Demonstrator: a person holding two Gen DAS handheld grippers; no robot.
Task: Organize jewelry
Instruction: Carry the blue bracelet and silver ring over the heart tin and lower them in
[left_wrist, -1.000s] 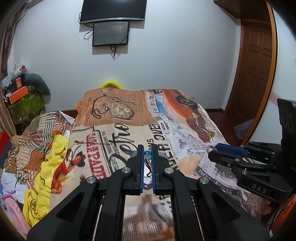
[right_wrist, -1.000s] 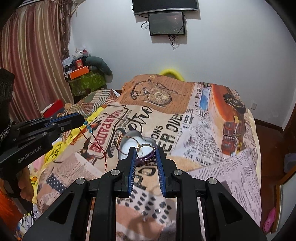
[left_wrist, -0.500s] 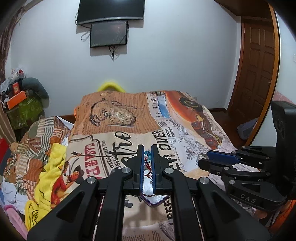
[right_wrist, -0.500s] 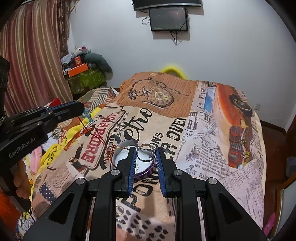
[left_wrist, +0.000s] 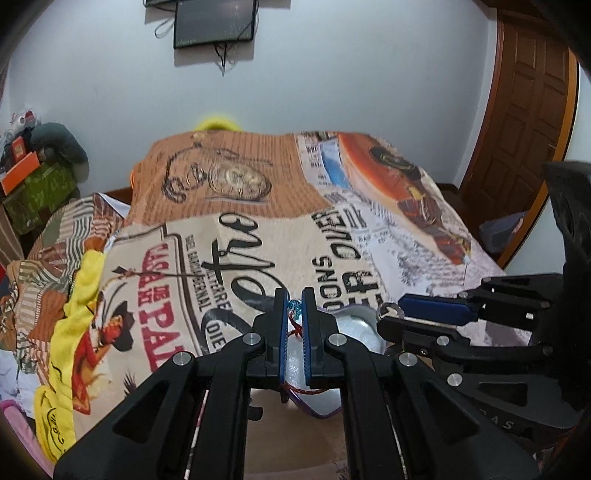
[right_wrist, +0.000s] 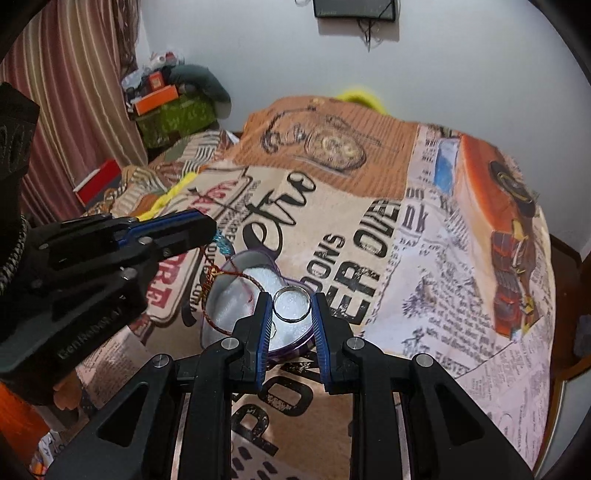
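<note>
A heart-shaped purple box (right_wrist: 236, 295) with a white lining lies open on the bed; it also shows in the left wrist view (left_wrist: 354, 325). My left gripper (left_wrist: 294, 314) is shut on a red cord bracelet with blue beads (left_wrist: 294, 307), and the cord (right_wrist: 218, 295) hangs down into the box. My right gripper (right_wrist: 291, 306) is shut on a silver ring (right_wrist: 291, 304) and holds it just above the box. In the left wrist view the right gripper (left_wrist: 391, 312) comes in from the right beside the box.
A printed bedspread (left_wrist: 258, 229) covers the bed. Yellow cloth (left_wrist: 74, 332) and rumpled bedding lie at its left side. Boxes and clutter (right_wrist: 166, 103) stand by a striped curtain (right_wrist: 74, 92). A wooden door (left_wrist: 524, 129) is at the right.
Both grippers have moved forward and down over the heart-shaped box. The bracelet cord now hangs into the box and the ring sits just above its lining.
</note>
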